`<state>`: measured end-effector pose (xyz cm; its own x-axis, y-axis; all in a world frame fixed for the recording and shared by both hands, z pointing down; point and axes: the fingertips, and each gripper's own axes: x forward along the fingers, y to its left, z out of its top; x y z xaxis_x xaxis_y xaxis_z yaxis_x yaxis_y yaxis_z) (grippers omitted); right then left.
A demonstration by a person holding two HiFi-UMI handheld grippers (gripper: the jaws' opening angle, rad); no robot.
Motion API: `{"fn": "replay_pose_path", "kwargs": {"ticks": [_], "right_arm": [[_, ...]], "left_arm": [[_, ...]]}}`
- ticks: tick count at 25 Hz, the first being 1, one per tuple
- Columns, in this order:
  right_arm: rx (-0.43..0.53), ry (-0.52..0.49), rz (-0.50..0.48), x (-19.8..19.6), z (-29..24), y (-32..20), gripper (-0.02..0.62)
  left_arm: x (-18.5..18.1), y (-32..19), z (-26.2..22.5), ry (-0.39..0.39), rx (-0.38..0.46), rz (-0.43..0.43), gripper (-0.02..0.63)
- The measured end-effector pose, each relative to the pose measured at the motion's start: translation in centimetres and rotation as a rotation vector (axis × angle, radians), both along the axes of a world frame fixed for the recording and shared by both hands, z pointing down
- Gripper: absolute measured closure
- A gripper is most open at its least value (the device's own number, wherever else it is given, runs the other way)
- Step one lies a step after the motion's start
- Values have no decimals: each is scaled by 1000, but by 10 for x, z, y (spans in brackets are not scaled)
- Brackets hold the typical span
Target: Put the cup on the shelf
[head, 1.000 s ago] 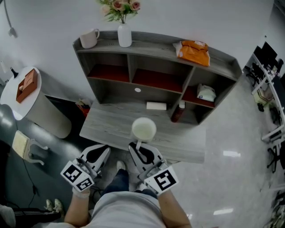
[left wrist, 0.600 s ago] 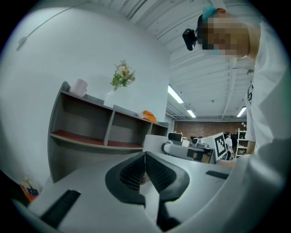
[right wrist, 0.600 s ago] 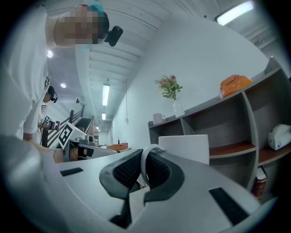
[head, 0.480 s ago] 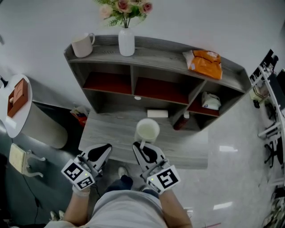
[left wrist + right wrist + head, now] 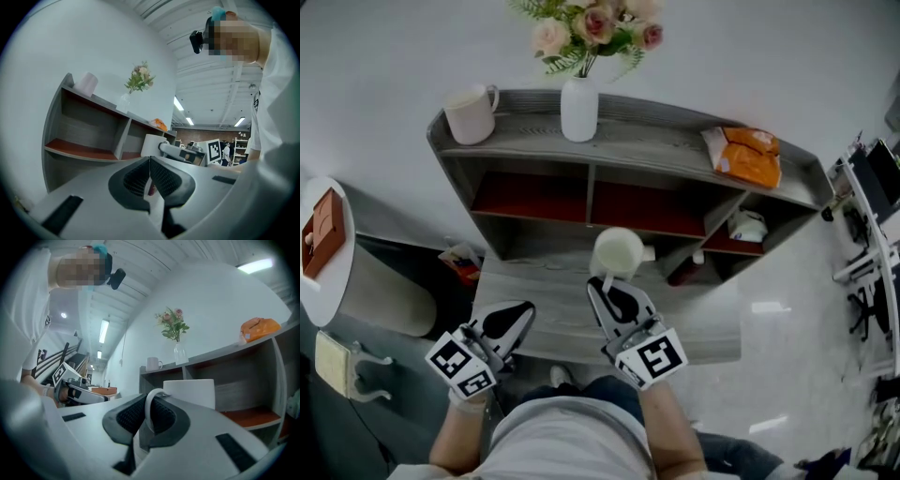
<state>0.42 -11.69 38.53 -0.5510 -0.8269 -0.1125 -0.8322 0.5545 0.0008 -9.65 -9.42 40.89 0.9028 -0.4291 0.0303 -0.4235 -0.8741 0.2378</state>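
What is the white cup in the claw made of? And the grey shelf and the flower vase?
The cup looks like glazed ceramic: smooth, plain white, with a thick looped handle. The shelf looks like wood board with a matte grey grain pattern; its inner floors are reddish-brown. The vase seems white ceramic or frosted glass, hard to tell.

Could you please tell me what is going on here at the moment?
A person holds a gripper in each hand. The right gripper has its jaws shut on the handle of a white cup, held above the desk in front of the shelf unit. The left gripper is shut and empty, near the desk's front edge. The white cup is not yet on the shelf; the top board carries a second cup, a vase of flowers and an orange bag.
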Motion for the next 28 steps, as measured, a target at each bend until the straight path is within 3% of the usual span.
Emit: {"fn": "replay_pose_path", "kwargs": {"ticks": [6,12,28], "right_arm": [[26,90,-41,20,-4,-39,571],[-8,129,-107,43,9,-74,571],[-101,99,-231,57,58,-137,571]], "left_arm": [[2,-6,-4,6,-12,-7,589],[15,-9,-9,-1,-15,-64,589],[29,-4,0,-31,-71,-293,589]]}}
